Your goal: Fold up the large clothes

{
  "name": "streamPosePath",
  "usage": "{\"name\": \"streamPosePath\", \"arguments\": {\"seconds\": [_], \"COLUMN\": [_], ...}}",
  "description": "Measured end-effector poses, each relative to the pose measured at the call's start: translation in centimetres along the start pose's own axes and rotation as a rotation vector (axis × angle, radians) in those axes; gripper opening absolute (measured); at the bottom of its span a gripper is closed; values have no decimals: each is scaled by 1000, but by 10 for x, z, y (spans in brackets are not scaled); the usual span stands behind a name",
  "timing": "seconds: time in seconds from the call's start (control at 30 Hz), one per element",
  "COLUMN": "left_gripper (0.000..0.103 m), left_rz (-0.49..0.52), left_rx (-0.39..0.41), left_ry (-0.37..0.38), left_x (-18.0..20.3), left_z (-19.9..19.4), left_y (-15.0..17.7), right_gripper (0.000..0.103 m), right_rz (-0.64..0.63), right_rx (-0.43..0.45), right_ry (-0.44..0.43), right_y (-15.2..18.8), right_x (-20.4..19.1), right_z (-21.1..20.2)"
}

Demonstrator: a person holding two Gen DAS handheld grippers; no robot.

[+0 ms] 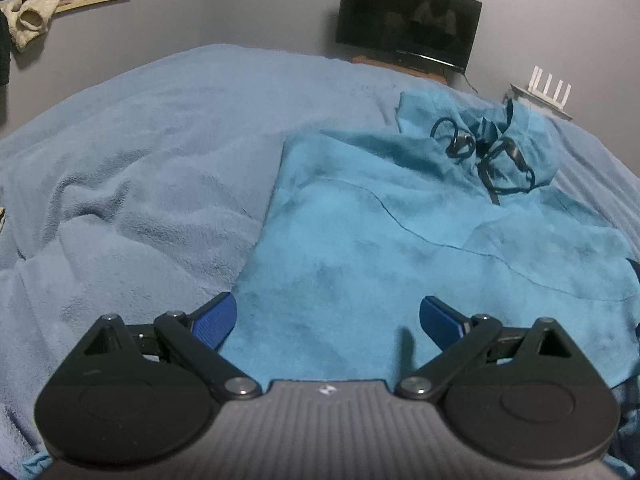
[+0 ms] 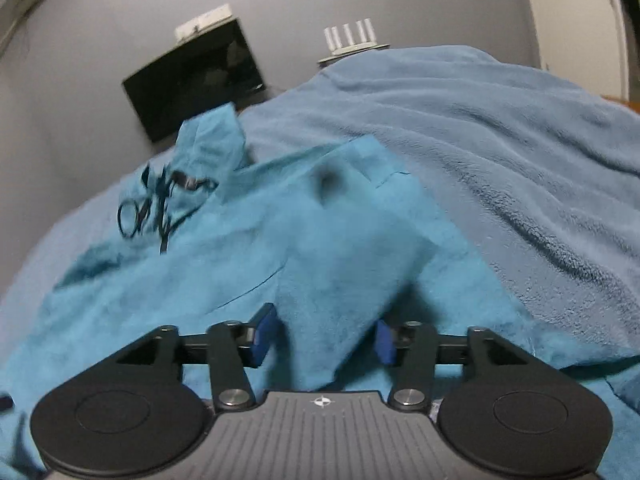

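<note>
In the right wrist view we found the teal garment (image 2: 248, 240) smeared by motion blur, its dark drawstrings (image 2: 160, 204) reduced to streaks. A fold of it stood between the right tool's (image 2: 322, 338) pads (image 2: 262, 336); we could not tell whether they pressed it. In the left wrist view, the garment's (image 1: 400, 240) near and right edges ran out of frame.

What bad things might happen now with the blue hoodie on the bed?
1. A raised fold of the teal hoodie sits between the right gripper pads, which look apart from it; it may slip out and flop crooked.
2. The black drawstrings lie looped near the hood and might snag or tangle.
3. The left gripper is open over the hem, holding nothing, so that side may shift on the fuzzy blanket.
</note>
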State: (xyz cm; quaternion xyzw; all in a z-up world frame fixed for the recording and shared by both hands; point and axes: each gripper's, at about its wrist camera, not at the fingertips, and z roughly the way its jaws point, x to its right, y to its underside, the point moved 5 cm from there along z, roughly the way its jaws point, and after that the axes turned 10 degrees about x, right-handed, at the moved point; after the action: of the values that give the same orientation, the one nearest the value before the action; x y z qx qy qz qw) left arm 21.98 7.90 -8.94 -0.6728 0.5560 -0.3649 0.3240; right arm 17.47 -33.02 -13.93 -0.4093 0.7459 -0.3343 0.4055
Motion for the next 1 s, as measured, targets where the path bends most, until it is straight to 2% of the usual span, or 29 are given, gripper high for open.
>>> {"name": "streamPosePath", "arguments": {"seconds": [0.07, 0.17, 0.23, 0.33, 0.4, 0.47, 0.57, 0.63, 0.73, 0.87, 0.93, 1.0], "left_gripper": [98, 98, 98, 98, 98, 98, 98, 98, 98, 98, 98, 98], "left_rz": [12, 28, 39, 50, 54, 54, 41, 38, 45, 7, 20, 50], "left_rx": [-7, -18, -27, -38, -33, -22, 7, 4, -52, -131, -151, -210], "left_ry": [-1, -3, -7, -17, -22, -28, -45, -69, -106, -42, -29, -30], "left_x": [2, 3, 4, 3, 3, 3, -3, -7, -14, -19, -20, -21], "left_z": [2, 4, 6, 9, 9, 5, -6, -15, -26, -54, -70, -80], "left_y": [2, 4, 6, 9, 9, 8, 4, 3, 6, 11, 14, 20], "right_gripper": [52, 39, 38, 42, 49, 60, 70, 73, 76, 78, 79, 79], "right_rz": [42, 104, 86, 55, 67, 94, 148, 186, 230, 305, 330, 330], "right_rx": [0, -11, -4, -22, -16, 12, 54, 80, 104, 128, 139, 152], "right_ry": [4, 26, 72, 118, 126, 144, 183, 204, 226, 224, 199, 183], "right_y": [-1, -4, -3, 0, 0, -2, -9, -13, -20, -28, -31, -35], "right_x": [6, 23, 29, 34, 38, 42, 53, 63, 75, 86, 89, 90], "right_z": [5, 12, 15, 21, 19, 11, -6, -21, -39, -63, -74, -85]}}
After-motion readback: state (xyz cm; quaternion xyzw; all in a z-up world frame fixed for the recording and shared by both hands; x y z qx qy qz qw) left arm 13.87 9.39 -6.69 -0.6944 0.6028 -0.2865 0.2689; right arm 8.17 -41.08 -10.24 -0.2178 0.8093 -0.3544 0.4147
